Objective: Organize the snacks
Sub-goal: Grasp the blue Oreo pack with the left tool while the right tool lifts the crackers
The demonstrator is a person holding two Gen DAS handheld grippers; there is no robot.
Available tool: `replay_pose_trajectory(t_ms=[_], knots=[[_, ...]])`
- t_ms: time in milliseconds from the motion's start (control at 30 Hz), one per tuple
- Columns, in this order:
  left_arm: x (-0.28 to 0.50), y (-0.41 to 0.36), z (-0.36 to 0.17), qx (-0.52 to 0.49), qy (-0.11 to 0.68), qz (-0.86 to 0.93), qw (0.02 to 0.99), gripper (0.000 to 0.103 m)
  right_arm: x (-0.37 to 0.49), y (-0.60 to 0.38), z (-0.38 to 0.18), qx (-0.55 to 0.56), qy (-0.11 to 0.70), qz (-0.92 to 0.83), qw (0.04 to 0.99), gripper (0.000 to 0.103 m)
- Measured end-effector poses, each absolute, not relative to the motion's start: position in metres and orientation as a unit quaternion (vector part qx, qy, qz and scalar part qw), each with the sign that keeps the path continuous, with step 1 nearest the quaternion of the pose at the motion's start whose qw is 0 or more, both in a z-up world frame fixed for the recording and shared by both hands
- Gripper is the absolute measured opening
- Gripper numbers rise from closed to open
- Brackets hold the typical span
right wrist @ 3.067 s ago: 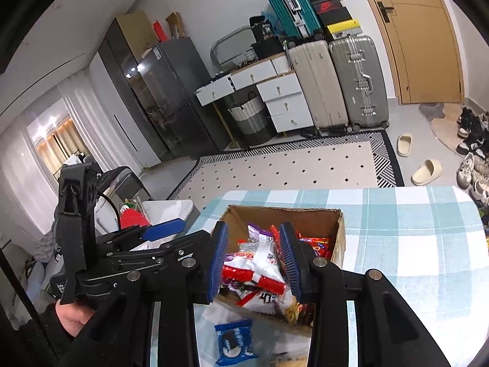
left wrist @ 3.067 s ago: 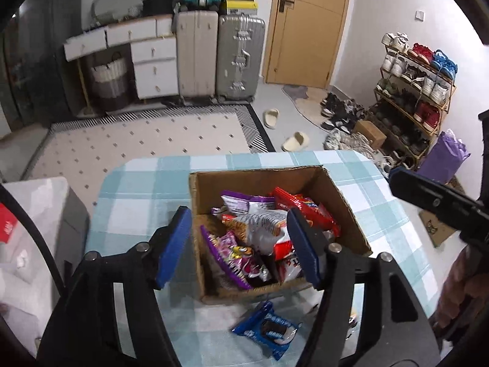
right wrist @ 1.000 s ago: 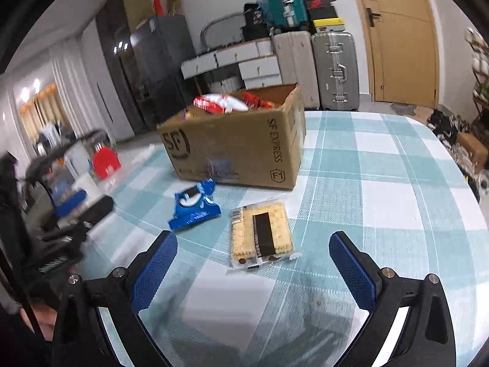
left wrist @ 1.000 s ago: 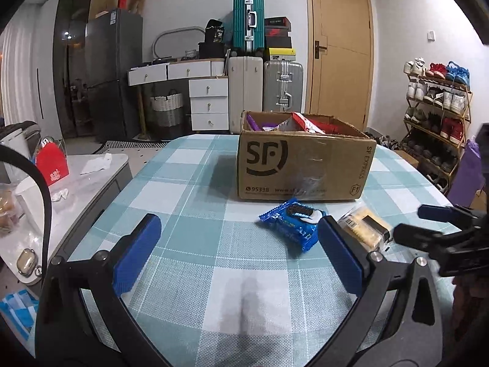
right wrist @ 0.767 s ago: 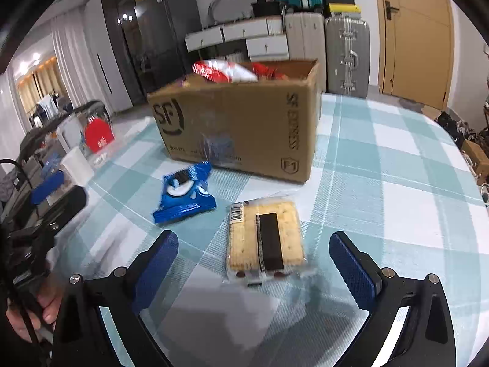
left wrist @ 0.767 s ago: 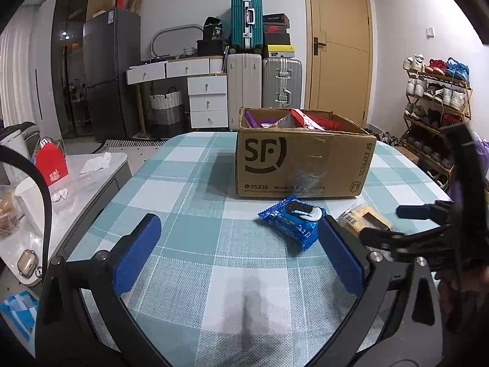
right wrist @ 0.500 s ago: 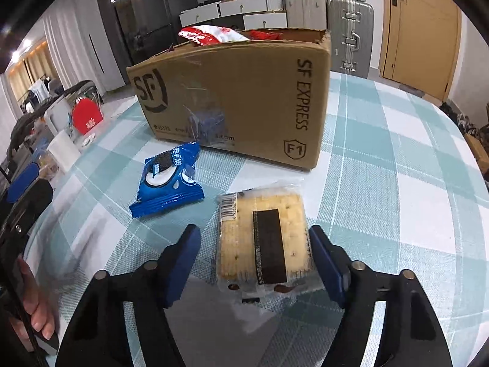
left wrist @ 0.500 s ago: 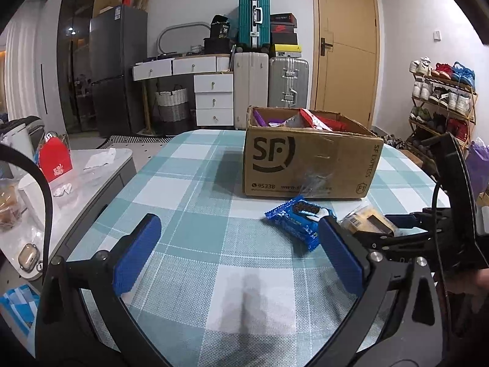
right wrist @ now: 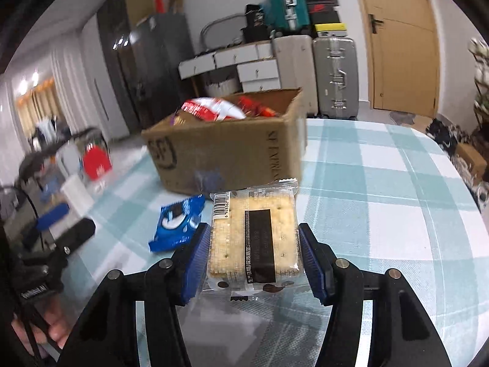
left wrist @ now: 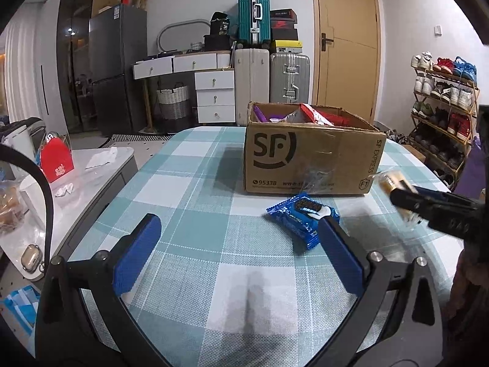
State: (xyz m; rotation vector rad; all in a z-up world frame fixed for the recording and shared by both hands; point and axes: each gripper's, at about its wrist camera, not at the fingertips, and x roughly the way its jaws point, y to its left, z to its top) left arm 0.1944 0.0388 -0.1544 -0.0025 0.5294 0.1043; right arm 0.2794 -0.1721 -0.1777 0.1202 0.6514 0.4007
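While its jaws are closing, the right gripper (right wrist: 253, 263) clamps the cracker packet (right wrist: 253, 238) between both pads. The left gripper (left wrist: 238, 253) gapes wide, empty, above the checked surface (left wrist: 189, 183).

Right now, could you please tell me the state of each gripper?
Left gripper: open, holding nothing.
Right gripper: jaws closing on the cracker packet, pads against its sides.
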Motion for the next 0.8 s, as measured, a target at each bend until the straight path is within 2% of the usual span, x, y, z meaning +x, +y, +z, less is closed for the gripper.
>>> replay_pose_trajectory(t_ms=[433, 800], knots=[[0.236, 0.011, -0.169, 0.047, 0.331, 0.021, 0.942, 0.102, 0.265, -0.195, -0.171, 0.101, 0.283, 0.229, 0.926, 0.058], [0.325, -0.009, -0.186, -0.023, 0.451, 0.038, 0.891, 0.102, 0.255, -0.201, -0.169, 0.115, 0.274, 0.211, 0.931, 0.059]])
